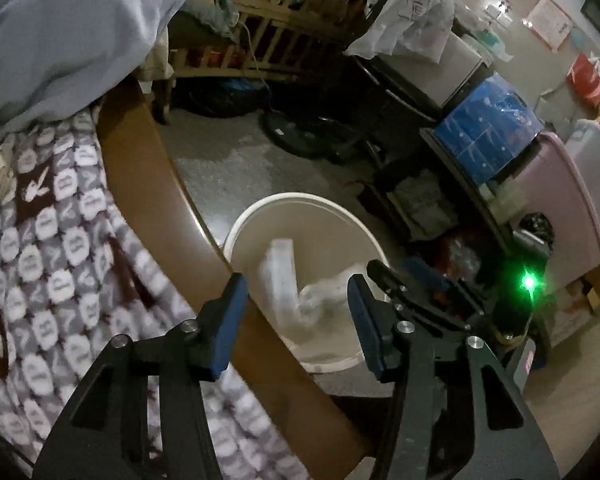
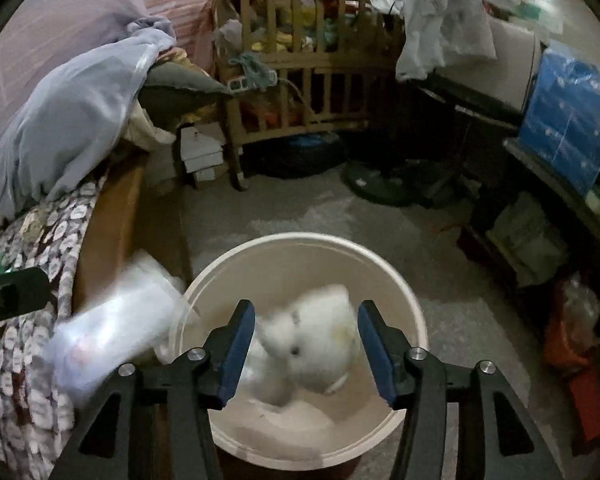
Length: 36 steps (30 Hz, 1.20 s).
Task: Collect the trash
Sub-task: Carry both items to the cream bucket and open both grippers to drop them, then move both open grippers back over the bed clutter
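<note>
A white bucket (image 2: pixel 414 308) stands on the floor beside the bed; it also shows in the left wrist view (image 1: pixel 300 200). My right gripper (image 2: pixel 306 344) is open above it, and a blurred white crumpled wad (image 2: pixel 316 344) is between the jaws, over the bucket, touching neither. My left gripper (image 1: pixel 296 316) is open over the bed's wooden edge (image 1: pixel 140 140) and the bucket. A blurred clear plastic wrapper (image 1: pixel 282 280) hangs above the bucket's near side; it shows at the bucket's left rim in the right wrist view (image 2: pixel 116 328). More white trash (image 1: pixel 324 300) lies inside.
A patterned blanket (image 1: pixel 60 240) and a pale blue sheet (image 1: pixel 60 40) cover the bed on the left. A wooden crib (image 2: pixel 300 80) stands at the back. A fan base (image 2: pixel 380 184), shelves with a blue box (image 1: pixel 488 128) and a pink bin (image 1: pixel 572 192) line the right side.
</note>
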Motion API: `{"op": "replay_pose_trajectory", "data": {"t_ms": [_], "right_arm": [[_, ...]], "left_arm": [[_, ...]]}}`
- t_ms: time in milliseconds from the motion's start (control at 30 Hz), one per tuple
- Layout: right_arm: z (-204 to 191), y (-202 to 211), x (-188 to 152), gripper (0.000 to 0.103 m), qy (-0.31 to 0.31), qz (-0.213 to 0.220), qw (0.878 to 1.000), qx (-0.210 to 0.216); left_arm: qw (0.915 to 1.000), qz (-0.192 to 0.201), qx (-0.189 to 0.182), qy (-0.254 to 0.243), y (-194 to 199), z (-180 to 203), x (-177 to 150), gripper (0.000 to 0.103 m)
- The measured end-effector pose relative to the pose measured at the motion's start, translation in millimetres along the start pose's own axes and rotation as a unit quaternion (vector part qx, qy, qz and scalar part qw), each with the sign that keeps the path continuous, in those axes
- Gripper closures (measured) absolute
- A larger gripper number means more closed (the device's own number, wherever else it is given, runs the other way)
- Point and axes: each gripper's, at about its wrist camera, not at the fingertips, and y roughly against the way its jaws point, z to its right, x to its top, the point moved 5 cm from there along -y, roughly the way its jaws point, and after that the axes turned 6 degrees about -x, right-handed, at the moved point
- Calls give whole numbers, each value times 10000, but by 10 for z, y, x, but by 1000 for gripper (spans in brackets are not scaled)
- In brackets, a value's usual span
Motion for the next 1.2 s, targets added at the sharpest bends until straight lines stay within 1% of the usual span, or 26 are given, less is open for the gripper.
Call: {"op": "replay_pose_trajectory", "data": {"t_ms": [100,167,333,467,533,567,700,800,967,1133,1200], "right_arm": [[-52,-5,-13,51,29,-32,10000,60],[-104,0,-9,51,40,-33,9999,137],[-269,56,-42,51,63,-13,9994,330],[-485,173,-33,49,221,84,9987,450],[-653,276,-23,41,287,150,9977,596],[-721,317,-21,40,307,170,9971,676],[-1112,497,-28,40,565,211,9933,990],[-1442,639,-40,40,814,202,9885,1258],[-1994,818,-152,39,1132,72,9751,1906],[-2441,934,-293,39,1466,14,9635,2241],[-2609,976,-353,39,1598,0,9588,2350]], "left_arm": [[9995,-23,305,-85,102,-65,-51,53],[9990,17,441,-79,196,-125,-93,53],[9927,261,1169,-168,548,-349,-230,52],[9867,400,1573,-126,819,-572,-385,52],[9829,439,1785,-105,925,-665,-455,52],[9815,451,1858,-96,973,-720,-492,52],[9747,552,2166,12,1235,-947,-666,52],[9682,619,2421,130,1460,-1124,-805,52],[9586,750,2709,456,1832,-1462,-1018,52],[9453,900,3044,754,2229,-1802,-1253,52],[9413,940,3125,861,2334,-1917,-1316,52]]}}
